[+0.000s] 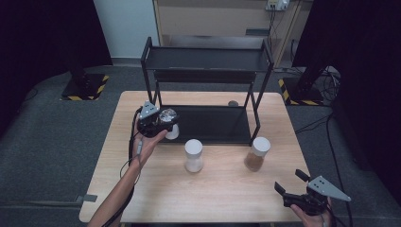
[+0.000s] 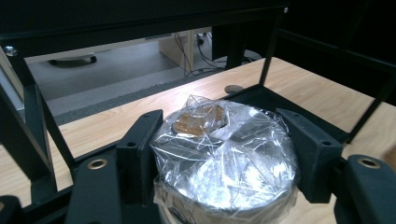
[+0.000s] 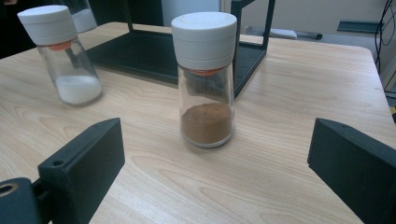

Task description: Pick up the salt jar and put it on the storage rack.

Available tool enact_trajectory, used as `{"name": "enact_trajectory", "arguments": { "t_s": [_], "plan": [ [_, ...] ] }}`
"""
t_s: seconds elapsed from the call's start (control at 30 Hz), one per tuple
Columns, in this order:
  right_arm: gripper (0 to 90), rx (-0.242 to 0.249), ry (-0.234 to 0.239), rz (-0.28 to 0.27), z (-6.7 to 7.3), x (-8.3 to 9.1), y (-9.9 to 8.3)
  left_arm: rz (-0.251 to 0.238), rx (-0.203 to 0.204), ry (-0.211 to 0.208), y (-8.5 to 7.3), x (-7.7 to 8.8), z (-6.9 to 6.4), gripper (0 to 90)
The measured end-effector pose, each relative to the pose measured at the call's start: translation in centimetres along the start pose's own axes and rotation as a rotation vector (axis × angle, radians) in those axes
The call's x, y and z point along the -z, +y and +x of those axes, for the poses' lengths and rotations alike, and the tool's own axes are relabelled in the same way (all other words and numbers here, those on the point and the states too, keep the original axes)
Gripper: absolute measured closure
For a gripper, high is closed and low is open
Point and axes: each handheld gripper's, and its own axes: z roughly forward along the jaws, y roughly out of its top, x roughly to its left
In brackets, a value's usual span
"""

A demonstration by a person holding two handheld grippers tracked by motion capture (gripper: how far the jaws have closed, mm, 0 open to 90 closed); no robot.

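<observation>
My left gripper (image 1: 163, 120) is shut on a jar whose top is wrapped in crinkled clear film (image 2: 224, 158); something brown shows under the film. The held jar hangs at the front left corner of the black two-level rack (image 1: 208, 59), its pale base (image 1: 172, 133) just above the table. A white-lidded jar of white powder (image 1: 193, 155) and a white-lidded jar of brown powder (image 1: 257, 153) stand upright in front of the rack. My right gripper (image 1: 289, 180) is open near the table's front right corner and faces the brown-powder jar (image 3: 205, 79), well short of it, with the white-powder jar (image 3: 65, 56) further left.
The rack's lower shelf (image 1: 213, 125) is bare and its upper shelf is dark. A small grey disc (image 1: 232, 103) lies on the wooden table (image 1: 222, 189) behind the lower shelf. Cables trail from both grippers. Dark floor surrounds the table.
</observation>
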Motion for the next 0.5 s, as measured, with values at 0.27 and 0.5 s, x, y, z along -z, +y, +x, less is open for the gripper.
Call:
{"name": "enact_trajectory", "arguments": {
  "t_s": [0.27,0.5],
  "plan": [
    [4.4,-0.003,0.005,0.001,-0.1,0.0,0.0,0.004,-0.001,0.026,-0.4,-1.9,0.0,34.1],
    [4.5,-0.005,0.006,0.002,-0.1,0.0,0.0,0.028,-0.019,0.038,-0.8,-3.6,-0.4,34.1]
  ]
}}
